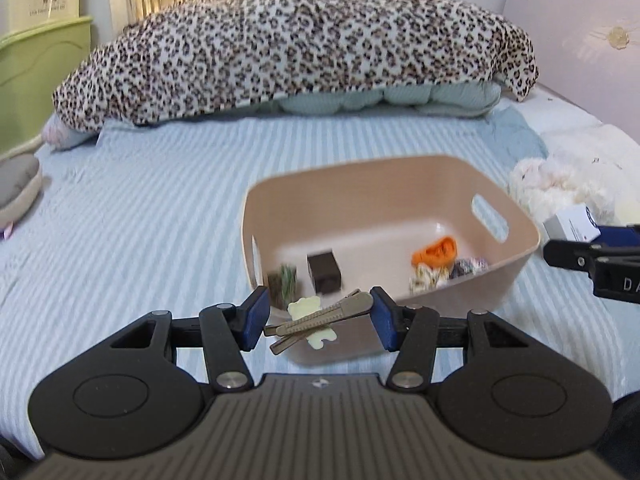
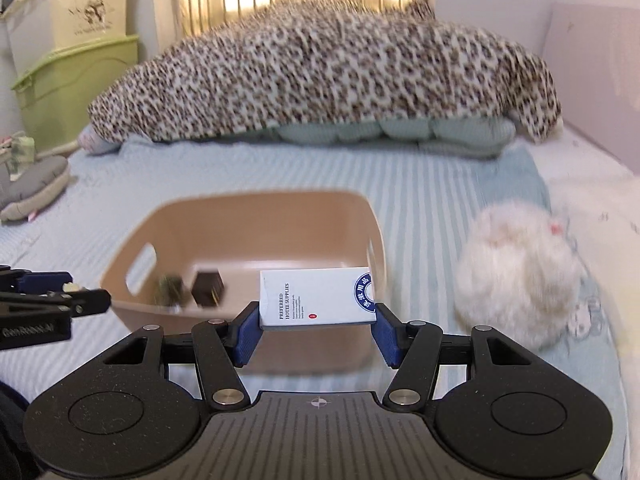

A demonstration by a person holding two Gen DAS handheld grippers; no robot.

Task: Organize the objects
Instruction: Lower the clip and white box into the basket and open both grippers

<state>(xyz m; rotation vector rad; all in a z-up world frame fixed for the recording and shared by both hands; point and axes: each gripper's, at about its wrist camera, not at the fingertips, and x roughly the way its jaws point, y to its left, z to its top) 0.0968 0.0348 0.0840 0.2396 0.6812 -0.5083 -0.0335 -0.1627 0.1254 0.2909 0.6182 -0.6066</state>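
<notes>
Crosswise, the hair clip [image 1: 320, 318] sits pinched in the left gripper [image 1: 318, 318]; the right gripper [image 2: 316, 324] clamps a white box [image 2: 316, 296] endwise; both before the beige basket [image 1: 400, 184].

Leopard-print blanket [image 1: 304, 36], striped bedsheet [image 1: 132, 216], green storage bin [image 2: 76, 84], grey cushion [image 1: 18, 186]

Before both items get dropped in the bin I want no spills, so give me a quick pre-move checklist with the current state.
1. Left gripper shut on hair clip: ok.
2. Right gripper shut on white box: ok.
3. Beige bin upright on bed: ok.
4. Free floor space in bin: ok, middle is bare.
5. Both items above the bin opening: cannot tell.
6. Fluffy toy outside the bin: ok.
</notes>
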